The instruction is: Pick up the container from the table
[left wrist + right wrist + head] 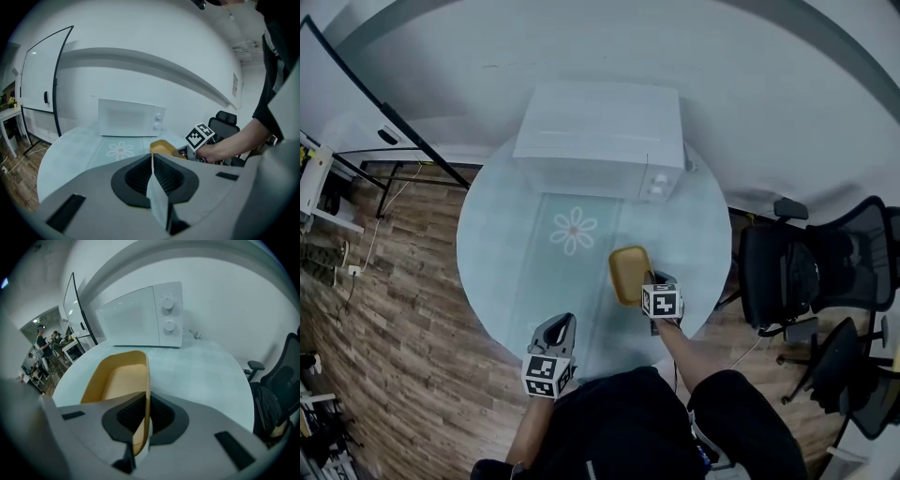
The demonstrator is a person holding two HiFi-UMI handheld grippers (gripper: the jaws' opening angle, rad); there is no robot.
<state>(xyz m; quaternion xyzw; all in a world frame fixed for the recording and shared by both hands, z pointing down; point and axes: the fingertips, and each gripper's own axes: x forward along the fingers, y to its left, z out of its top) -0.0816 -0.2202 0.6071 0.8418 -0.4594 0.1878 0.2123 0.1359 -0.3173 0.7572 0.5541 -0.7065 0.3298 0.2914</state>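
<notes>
Head view: the round table (502, 244) carries a microwave (600, 141) at its far edge. The yellow container (629, 274) sits over the right half, with open tabletop to its left and far side. The right gripper (654, 286) is at its near rim, and 2 office chairs (792, 277) stand just past that table edge. The left gripper (557, 328) is at the near edge, well apart.

Left gripper view: its jaws are together on nothing.

Right gripper view: the jaws are clamped on the container's right wall (146, 380).
</notes>
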